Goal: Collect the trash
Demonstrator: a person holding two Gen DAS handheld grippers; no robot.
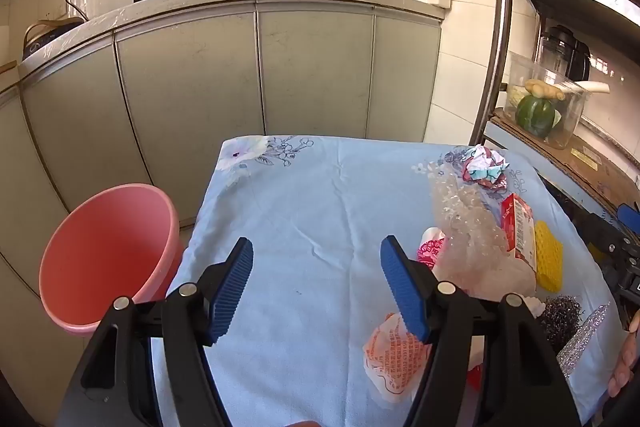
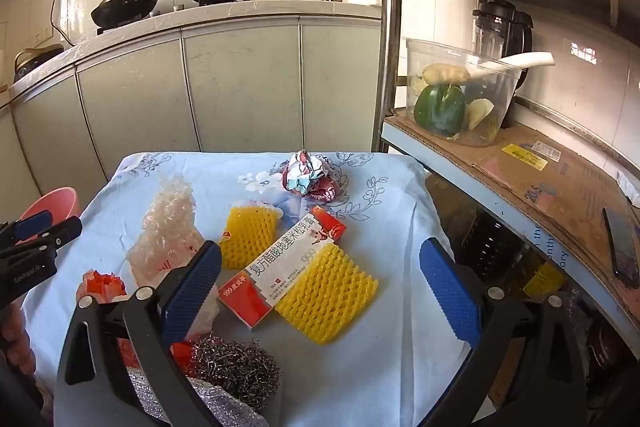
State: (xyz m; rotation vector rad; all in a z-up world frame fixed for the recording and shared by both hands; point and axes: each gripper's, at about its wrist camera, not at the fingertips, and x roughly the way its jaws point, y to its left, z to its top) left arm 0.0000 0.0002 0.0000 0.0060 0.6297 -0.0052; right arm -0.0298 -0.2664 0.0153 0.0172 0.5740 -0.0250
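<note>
A tiled kitchen, blue floral cloth on the table. My left gripper hangs wide open, holding nothing; the pink bucket sits beside its left finger, and I risk snagging cloth. My right gripper gapes empty above the red-and-white box and yellow foam net; I judge it may clamp both.

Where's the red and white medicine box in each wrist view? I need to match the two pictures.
Left wrist view: the medicine box stands on edge at the right of the table, behind the clear crinkled plastic.
Right wrist view: the medicine box lies at centre, between the two yellow foam nets.
Shared landmark: the crumpled paper ball at the table's far side.
</note>
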